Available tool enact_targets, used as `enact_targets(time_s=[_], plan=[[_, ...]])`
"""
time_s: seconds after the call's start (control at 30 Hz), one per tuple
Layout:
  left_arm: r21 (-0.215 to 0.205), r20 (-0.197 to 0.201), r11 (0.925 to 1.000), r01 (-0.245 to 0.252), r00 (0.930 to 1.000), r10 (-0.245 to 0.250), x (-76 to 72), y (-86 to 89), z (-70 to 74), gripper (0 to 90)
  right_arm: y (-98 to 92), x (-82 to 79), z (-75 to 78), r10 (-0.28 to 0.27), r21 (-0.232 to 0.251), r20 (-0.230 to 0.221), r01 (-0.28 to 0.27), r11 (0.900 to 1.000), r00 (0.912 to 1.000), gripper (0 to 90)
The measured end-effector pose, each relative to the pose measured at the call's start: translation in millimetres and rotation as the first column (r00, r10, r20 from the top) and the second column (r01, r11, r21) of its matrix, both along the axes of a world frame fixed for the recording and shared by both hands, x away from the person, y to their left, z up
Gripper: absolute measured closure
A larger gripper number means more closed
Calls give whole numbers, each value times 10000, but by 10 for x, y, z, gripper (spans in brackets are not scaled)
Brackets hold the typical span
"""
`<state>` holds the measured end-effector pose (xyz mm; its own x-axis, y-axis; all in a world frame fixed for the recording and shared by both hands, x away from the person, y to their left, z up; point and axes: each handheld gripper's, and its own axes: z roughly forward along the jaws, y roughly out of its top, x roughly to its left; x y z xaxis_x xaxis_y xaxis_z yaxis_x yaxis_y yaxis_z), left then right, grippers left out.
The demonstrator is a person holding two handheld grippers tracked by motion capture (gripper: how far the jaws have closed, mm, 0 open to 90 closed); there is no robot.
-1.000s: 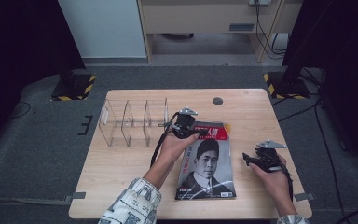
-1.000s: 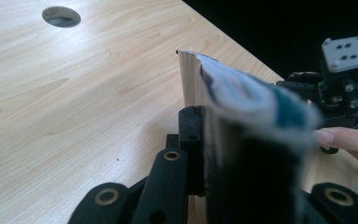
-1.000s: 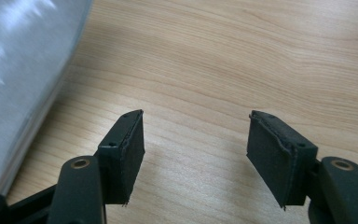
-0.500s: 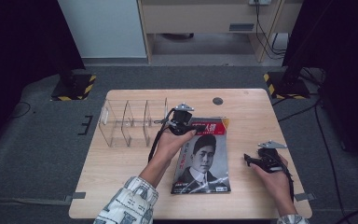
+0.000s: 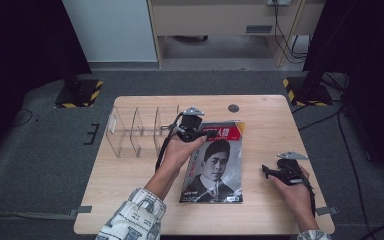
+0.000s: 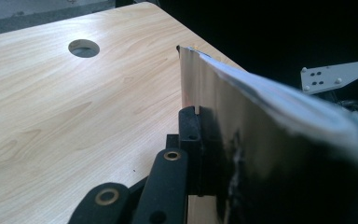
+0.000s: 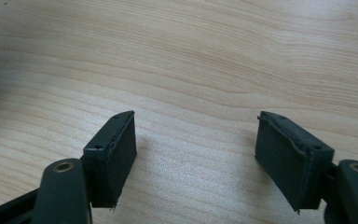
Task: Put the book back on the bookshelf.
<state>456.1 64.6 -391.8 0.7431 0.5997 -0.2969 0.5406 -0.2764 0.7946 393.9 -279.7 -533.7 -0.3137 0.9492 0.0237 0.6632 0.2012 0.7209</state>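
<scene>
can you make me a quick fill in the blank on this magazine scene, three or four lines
1. The left gripper is shut on the top edge of the ____.
2. The jaws of the right gripper stand ____ over bare wood, with nothing between them.
3. The clear divider rack stands on the table to the ____ of the magazine in the high view.
4. The magazine cover shows a person's ____.

Missing words: magazine; open; left; portrait

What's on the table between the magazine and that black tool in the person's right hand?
Nothing: in the high view a bare strip of wooden table separates the magazine from the right gripper. The right gripper view shows plain wood between its open fingers.
</scene>
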Motion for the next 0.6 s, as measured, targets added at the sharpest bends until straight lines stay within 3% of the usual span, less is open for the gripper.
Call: enact_targets(time_s=[0.6], plan=[[-261, 401, 9994, -234, 9989, 244, -26, 154, 191, 865, 38, -9, -41, -7, -41, 248, 8, 10000, 9997, 209]])
